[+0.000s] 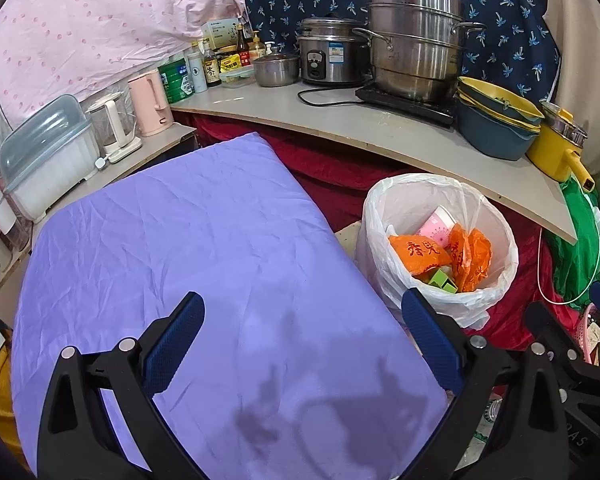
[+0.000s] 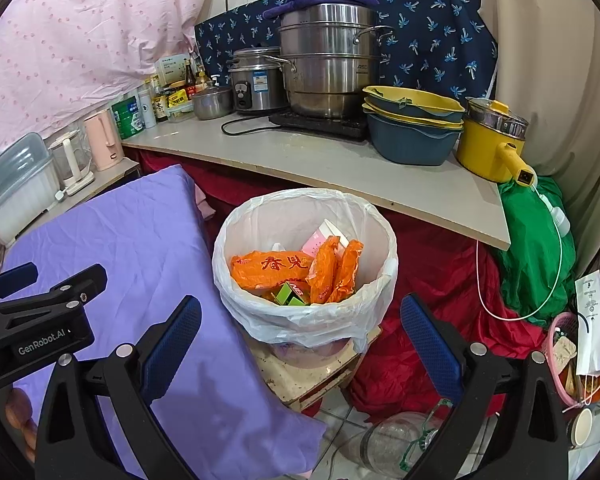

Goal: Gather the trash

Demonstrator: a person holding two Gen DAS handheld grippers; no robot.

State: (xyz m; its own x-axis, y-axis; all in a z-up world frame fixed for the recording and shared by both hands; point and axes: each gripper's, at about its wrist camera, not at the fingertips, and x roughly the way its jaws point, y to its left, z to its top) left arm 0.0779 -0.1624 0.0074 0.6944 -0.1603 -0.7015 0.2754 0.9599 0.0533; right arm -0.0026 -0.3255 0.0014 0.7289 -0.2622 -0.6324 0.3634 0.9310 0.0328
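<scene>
A trash bin lined with a white bag stands right of the purple-covered table. Inside lie orange plastic bags, a pink box and a green carton. My left gripper is open and holds nothing, hovering over the bare purple cloth; it also shows at the left edge of the right wrist view. My right gripper is open and holds nothing, just in front of and above the bin's near rim.
The bin rests on a low wooden stool. Behind it, a counter carries steel pots, stacked bowls and a yellow pot. A glass jar lies on the floor, beside a green bag and a pink basket.
</scene>
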